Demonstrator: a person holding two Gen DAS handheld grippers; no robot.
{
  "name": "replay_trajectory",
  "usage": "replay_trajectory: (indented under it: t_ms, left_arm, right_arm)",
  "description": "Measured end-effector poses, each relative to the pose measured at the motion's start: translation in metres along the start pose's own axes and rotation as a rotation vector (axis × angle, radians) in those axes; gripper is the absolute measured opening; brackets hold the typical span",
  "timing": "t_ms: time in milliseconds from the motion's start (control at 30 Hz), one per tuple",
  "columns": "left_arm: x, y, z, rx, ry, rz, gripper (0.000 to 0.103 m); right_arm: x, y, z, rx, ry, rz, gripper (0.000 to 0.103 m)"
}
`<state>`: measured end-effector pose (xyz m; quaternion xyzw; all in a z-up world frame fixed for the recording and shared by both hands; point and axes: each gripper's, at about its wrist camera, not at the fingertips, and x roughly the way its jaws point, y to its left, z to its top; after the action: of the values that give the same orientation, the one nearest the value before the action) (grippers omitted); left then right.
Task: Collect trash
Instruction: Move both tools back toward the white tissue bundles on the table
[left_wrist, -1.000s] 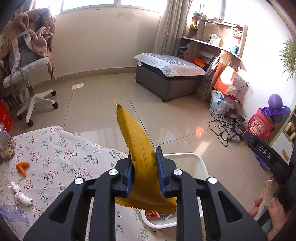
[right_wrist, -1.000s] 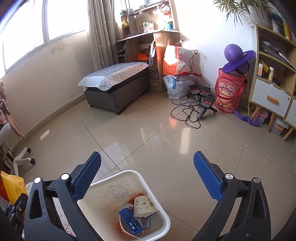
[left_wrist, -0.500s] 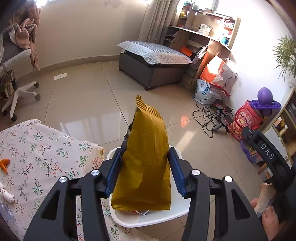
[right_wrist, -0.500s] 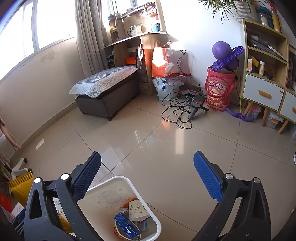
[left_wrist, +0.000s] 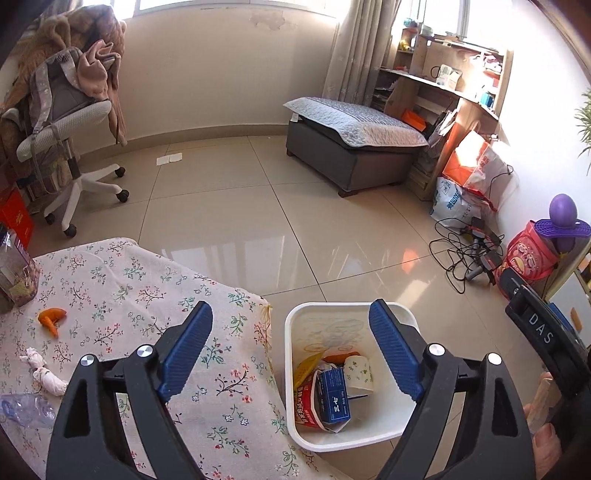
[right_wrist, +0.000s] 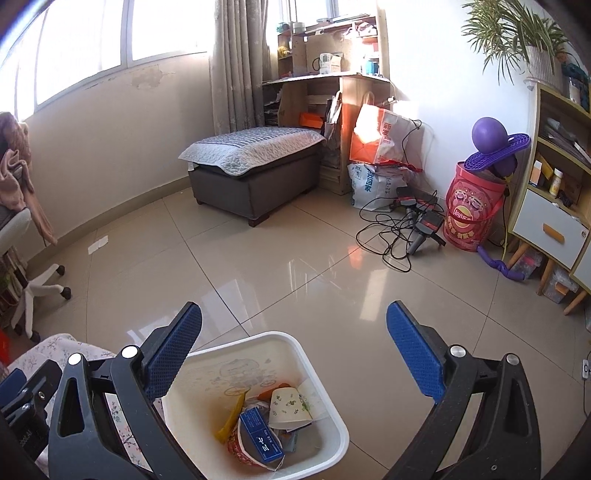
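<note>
While both hover wide open, the left tool (left_wrist: 290, 341) seemingly holds nothing.

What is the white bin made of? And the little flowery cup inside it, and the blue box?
The white bin looks like smooth moulded plastic: rounded rim, slight shine. The flowery cup seems to be paper, matte with a printed pattern, though I can't be sure. The blue box looks like thin printed cardboard, with flat faces and sharp folded edges.
</note>
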<state>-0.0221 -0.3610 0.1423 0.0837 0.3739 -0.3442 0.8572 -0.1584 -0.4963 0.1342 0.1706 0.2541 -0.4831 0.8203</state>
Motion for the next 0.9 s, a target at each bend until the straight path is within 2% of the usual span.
replay_trajectory:
  t_ms: [167,400,900]
  left_arm:
    - [-0.014,0.032,-0.004,-0.022,-0.039,0.088,0.085]
    - [-0.026,0.081,-0.014,-0.083,-0.048,0.173,0.088]
    - [-0.035,0.199,-0.050,-0.250,0.018,0.330,0.088]
  right_arm:
    - [-0.010,0.038,-0.006,-0.107,-0.013,0.041,0.096]
    - [-0.024,0.087,-0.020,-0.219,-0.016,0.108,0.096]
    - [-0.051,0.192,-0.064,-0.434,0.010,0.255,0.096]
